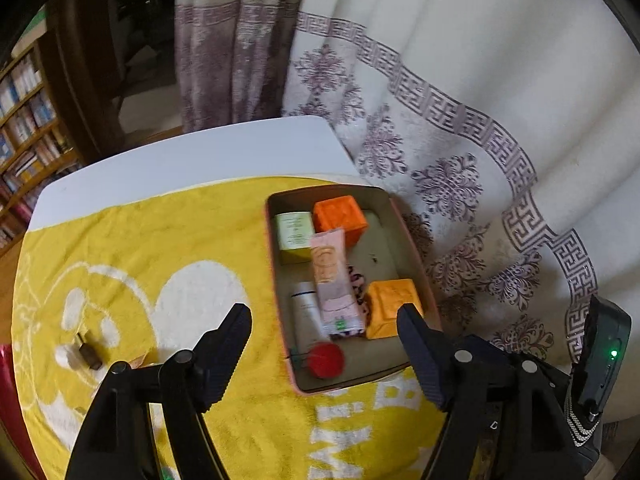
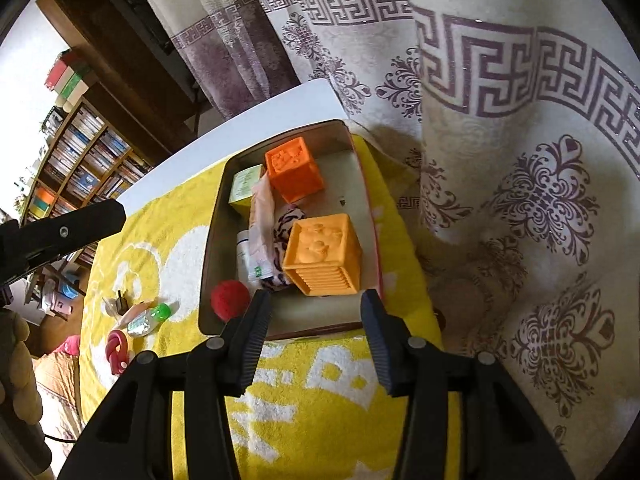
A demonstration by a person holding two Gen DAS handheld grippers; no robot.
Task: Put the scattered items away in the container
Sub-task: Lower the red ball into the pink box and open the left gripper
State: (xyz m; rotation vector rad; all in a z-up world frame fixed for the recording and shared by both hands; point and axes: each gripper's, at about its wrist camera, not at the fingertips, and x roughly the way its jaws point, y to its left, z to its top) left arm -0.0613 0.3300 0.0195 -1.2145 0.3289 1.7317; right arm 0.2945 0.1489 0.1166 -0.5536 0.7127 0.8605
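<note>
While both grippers are being held above the near end of the box, nothing is being gripped by either: the left gripper [image 1: 324, 322] is being kept spread wide with only air between its fingers, and the right gripper [image 2: 314, 306] is being kept parted and empty as well. Just beyond the fingers, the box [image 2: 208, 280] is being seen on a yellow towel [image 2: 320, 400], near the table's curtain-side edge, already filled with two orange blocks [image 2: 320, 252], a green carton [image 1: 294, 236], a pink tube [image 1: 332, 284], a white bottle [image 1: 306, 306], a patterned cloth and a red ball [image 2: 230, 300]. Further out on the towel, well apart from the box, the leftover things are being left loose: a small clear bottle with a green cap [image 2: 148, 320], a pink ring toy [image 2: 116, 350] just beside it, and a small dark clip [image 1: 86, 350]. Judged from their look, all three are being taken as light. The small bottle is being reckoned smooth and slippery, best taken across its flat body rather than by the cap. The ring toy is being reckoned soft and springy, best pinched across one loop. The clip, hard and small, is being judged awkward against the towel's pile, so a low pinch across its sides is being advised.
</note>
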